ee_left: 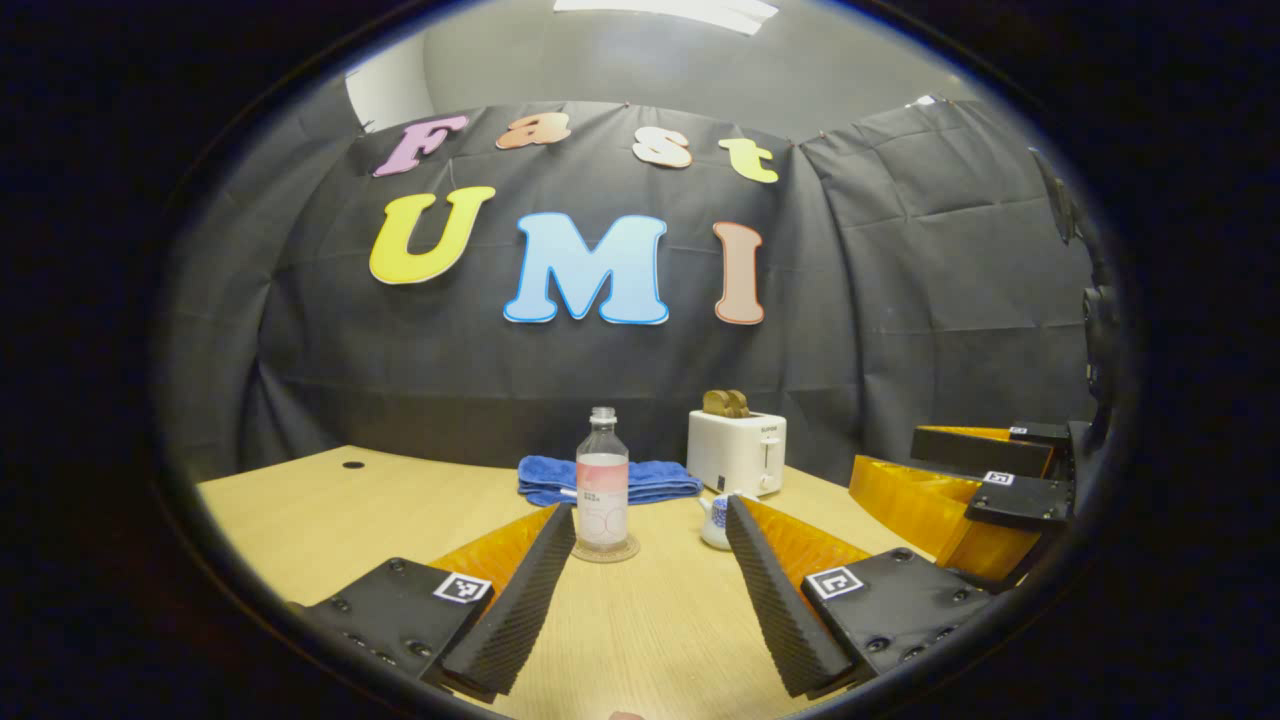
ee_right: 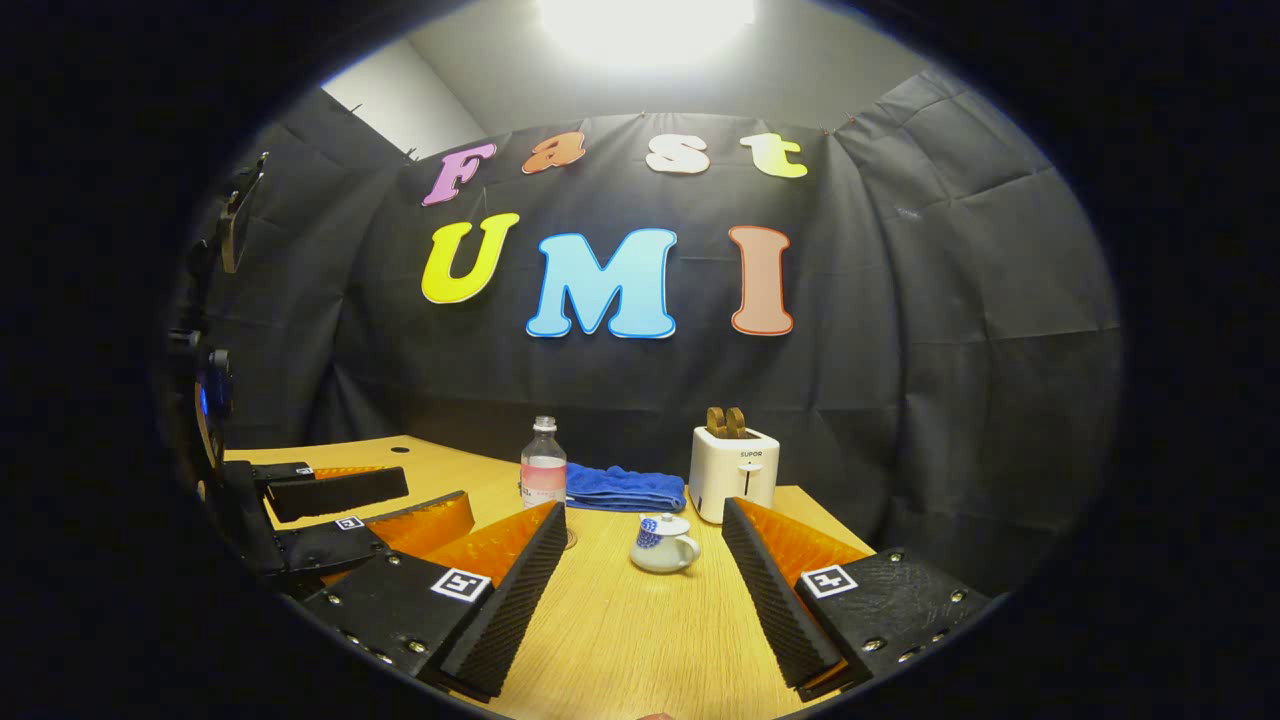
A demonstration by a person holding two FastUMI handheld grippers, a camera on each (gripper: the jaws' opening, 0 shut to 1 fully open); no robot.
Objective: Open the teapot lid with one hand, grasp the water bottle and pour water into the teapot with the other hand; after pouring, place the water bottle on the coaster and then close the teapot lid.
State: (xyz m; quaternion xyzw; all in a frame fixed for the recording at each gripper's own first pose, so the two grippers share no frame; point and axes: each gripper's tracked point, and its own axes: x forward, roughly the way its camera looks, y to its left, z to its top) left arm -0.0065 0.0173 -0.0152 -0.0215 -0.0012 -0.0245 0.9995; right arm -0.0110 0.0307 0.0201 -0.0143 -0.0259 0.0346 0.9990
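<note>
A clear water bottle [ee_left: 602, 480] with a pale pink label stands upright on a round coaster [ee_left: 606, 551] on the wooden table [ee_left: 330, 510]. To its right sits a small white teapot [ee_right: 662, 545] with blue pattern, its lid on. My left gripper [ee_left: 650, 520] is open, the bottle lying ahead between its fingers, the teapot [ee_left: 714, 522] half hidden behind the right finger. In the right gripper view my right gripper [ee_right: 645, 520] is open too, with the teapot ahead between its fingers and the bottle [ee_right: 543, 465] at the left. Both grippers stand apart from the objects.
A folded blue towel [ee_left: 650, 478] lies behind the bottle and a white toaster [ee_left: 737, 450] with toast stands at the back right. The other gripper shows at the right edge of the left gripper view [ee_left: 990, 490] and at the left edge of the right gripper view [ee_right: 330, 510].
</note>
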